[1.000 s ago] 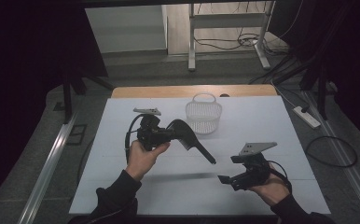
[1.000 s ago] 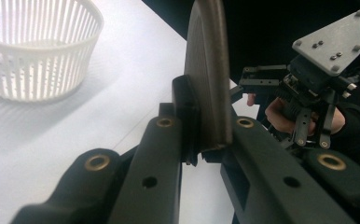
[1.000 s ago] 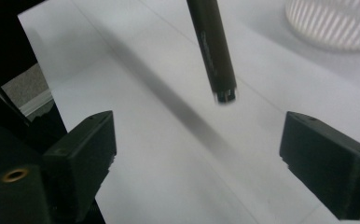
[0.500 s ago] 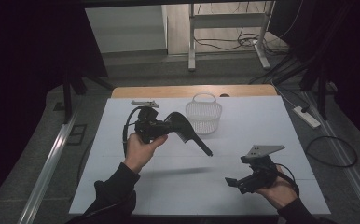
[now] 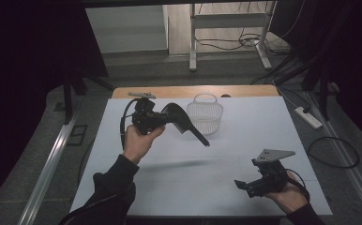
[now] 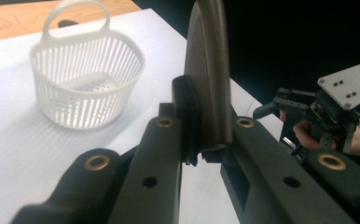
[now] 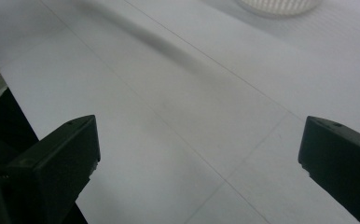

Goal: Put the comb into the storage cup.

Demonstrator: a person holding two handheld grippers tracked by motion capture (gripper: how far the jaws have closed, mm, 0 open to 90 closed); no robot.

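In the high view my left gripper (image 5: 167, 117) sits left of centre in the frame, clamped on a black hairbrush (image 5: 188, 124) whose handle slants down to the right, raised off the white table (image 5: 179, 187). The left gripper view shows the brush head (image 6: 208, 84) pinched between the jaws. The white basket (image 5: 206, 115) stands just right of the brush, at upper centre. My right gripper (image 5: 245, 186) is at lower right, its jaws spread wide with nothing between them.

A white slatted plastic basket with a hoop handle (image 5: 205, 116) stands upright on the white-covered table (image 5: 226, 154), near its far wooden edge (image 5: 245, 90). A white power strip (image 5: 308, 117) lies on the floor to the right.
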